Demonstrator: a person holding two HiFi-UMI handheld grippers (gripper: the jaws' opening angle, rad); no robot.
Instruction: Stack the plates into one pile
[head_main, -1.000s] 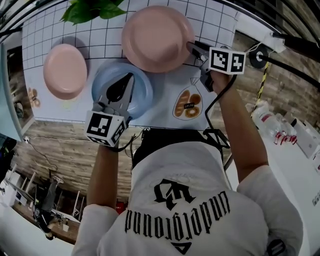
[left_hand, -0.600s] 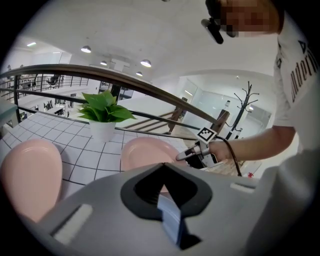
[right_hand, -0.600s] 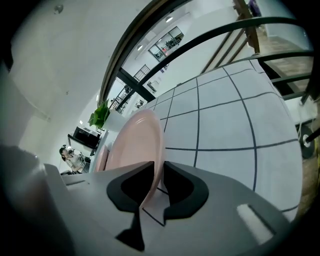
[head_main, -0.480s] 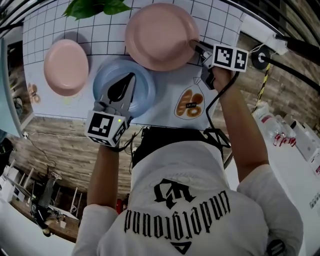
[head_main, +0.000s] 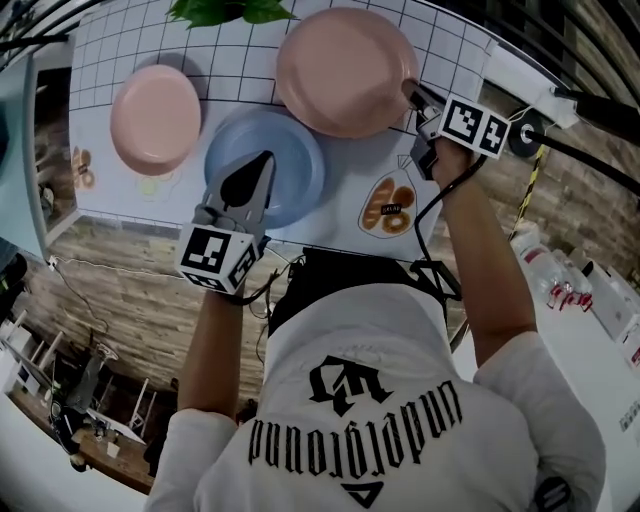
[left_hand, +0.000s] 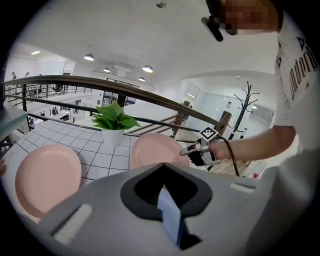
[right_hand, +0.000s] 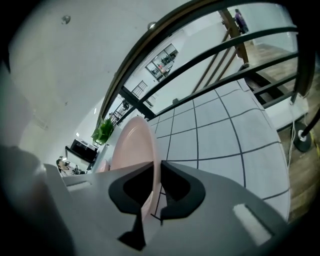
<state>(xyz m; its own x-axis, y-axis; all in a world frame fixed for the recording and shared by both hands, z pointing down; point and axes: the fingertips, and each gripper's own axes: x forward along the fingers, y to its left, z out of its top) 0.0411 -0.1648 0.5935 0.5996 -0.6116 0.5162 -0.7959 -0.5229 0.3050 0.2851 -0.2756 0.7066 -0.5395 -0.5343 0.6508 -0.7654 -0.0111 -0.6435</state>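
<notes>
Three plates lie on the white gridded table (head_main: 225, 50): a small pink plate (head_main: 155, 118) at the left, a blue plate (head_main: 300, 150) in the middle and a large pink plate (head_main: 345, 70) at the back right. My left gripper (head_main: 258, 165) reaches over the blue plate and is shut on its rim, which shows edge-on as a blue strip (left_hand: 170, 220) between the jaws. My right gripper (head_main: 410, 92) is at the large pink plate's right rim (right_hand: 145, 150). Its jaws are closing, with the rim between them and the tips touching both sides.
A potted green plant (head_main: 230, 10) stands at the table's far edge, behind the plates. A printed bread picture (head_main: 390, 210) lies near the front edge on the right. A metal railing (right_hand: 210, 65) runs beyond the table. Wooden floor lies below the front edge.
The right gripper's jaws have drawn in around the large pink plate's rim. The whole head view has slid to the right. The left gripper keeps its place on the blue plate.
</notes>
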